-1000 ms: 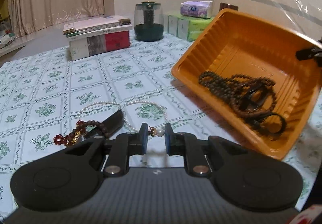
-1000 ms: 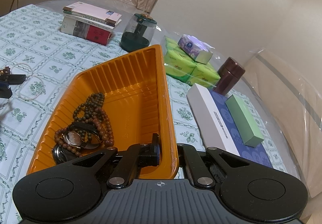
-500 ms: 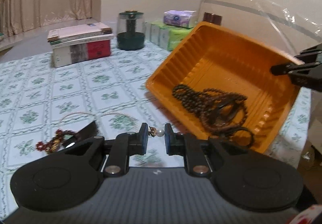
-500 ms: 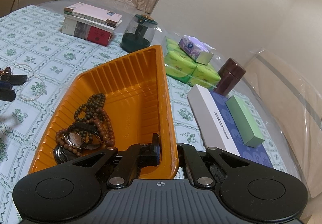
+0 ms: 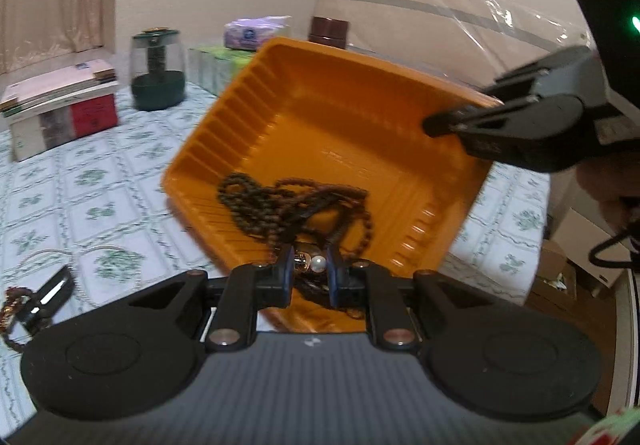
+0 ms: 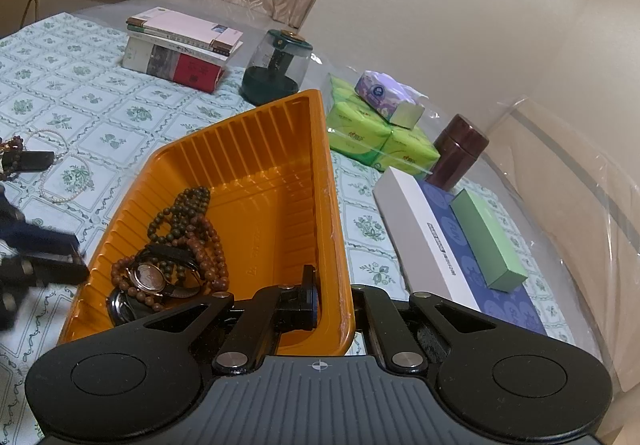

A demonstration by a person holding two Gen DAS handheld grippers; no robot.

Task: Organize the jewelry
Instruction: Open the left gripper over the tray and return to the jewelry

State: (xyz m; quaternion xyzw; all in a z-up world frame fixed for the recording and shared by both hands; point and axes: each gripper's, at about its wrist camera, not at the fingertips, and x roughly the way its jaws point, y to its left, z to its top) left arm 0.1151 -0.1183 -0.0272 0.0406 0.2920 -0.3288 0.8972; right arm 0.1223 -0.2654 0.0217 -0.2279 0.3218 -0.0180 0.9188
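My left gripper [image 5: 309,263] is shut on a small pearl-and-gold piece [image 5: 317,263] and hovers over the near corner of the orange tray [image 5: 340,117]. In the right wrist view it appears as a dark blur [image 6: 36,261] at the tray's left side. The tray [image 6: 256,173] is tilted, with one side lifted off the table. My right gripper [image 6: 334,301] is shut on its rim, also seen from the left wrist [image 5: 444,123]. Brown bead strings [image 6: 188,221] and a watch [image 6: 148,277] lie in the tray. A pearl necklace [image 6: 60,165] and a red bead bracelet [image 6: 10,147] lie on the tablecloth.
Stacked books [image 6: 180,49], a dark green jar [image 6: 276,73], green tissue packs [image 6: 376,141], a brown jar [image 6: 460,149] and a white-and-blue box [image 6: 440,241] with a green box [image 6: 488,241] on it stand behind and right of the tray. A black strap [image 6: 32,161] lies by the bracelet.
My left gripper has swung right with the pearl piece, from above the tablecloth to over the tray. The right gripper and tray have stayed put.
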